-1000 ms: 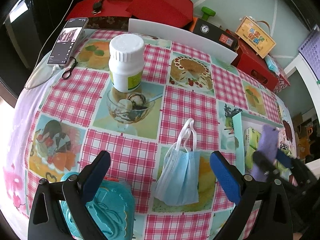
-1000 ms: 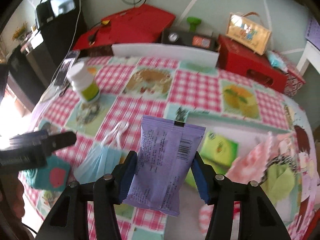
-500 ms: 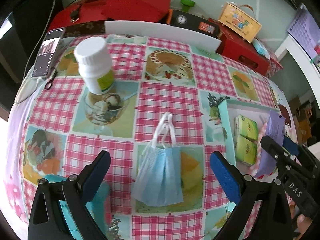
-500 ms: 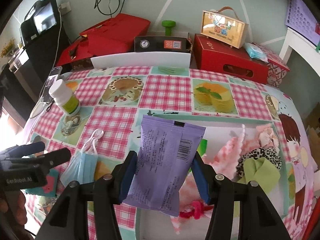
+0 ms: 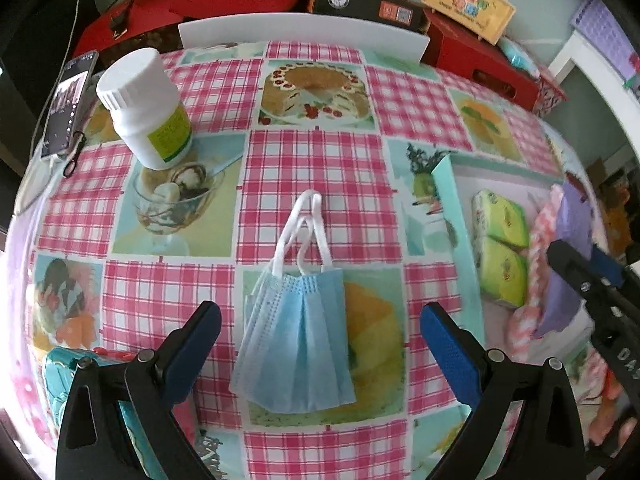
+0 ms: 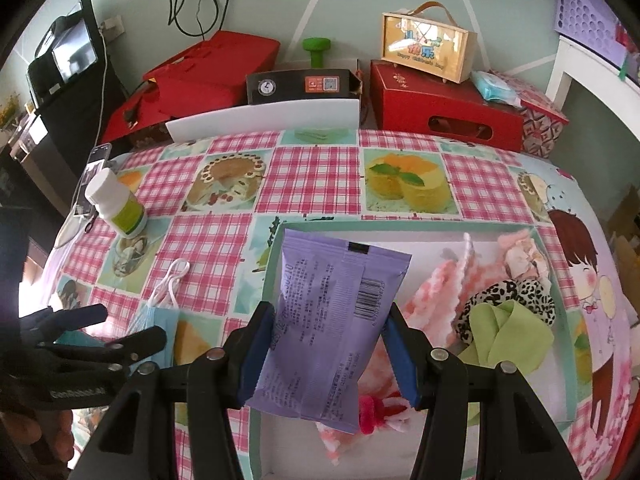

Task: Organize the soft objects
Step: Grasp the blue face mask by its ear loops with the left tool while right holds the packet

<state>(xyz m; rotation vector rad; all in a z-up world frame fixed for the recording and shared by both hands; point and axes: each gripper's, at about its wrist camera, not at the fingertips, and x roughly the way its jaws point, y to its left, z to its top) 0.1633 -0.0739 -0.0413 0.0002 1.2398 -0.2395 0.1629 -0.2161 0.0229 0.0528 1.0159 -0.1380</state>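
Both grippers are sliding to the right over the desk, so the blue mask (image 5: 296,336) is now sitting in the lower middle of the left wrist frame, and the tray (image 6: 420,227) is filling more of the right wrist frame.

Nearest in the left view, the left gripper (image 5: 320,334) is hanging with its jaws wide open, one on each side of the mask and not touching it. The mask is lying flat on the checked cloth (image 5: 312,168), white loops pointing up the frame. A teal thing (image 5: 64,372) is peeking out at the lower left.

Nearest in the right view, the right gripper (image 6: 326,354) is squeezing the purple packet (image 6: 332,320) between its jaws, holding it up over the left part of the tray. Behind it in the tray, pink fluffy cloth (image 6: 444,284), a spotted band (image 6: 516,294) and a green cloth (image 6: 508,334) are lying together. Two green packs (image 5: 500,252) are lying in the tray at the right of the left view.

Farther up on the left, a white bottle (image 5: 146,108) is standing upright. Red boxes (image 6: 444,108) are sitting behind the desk.
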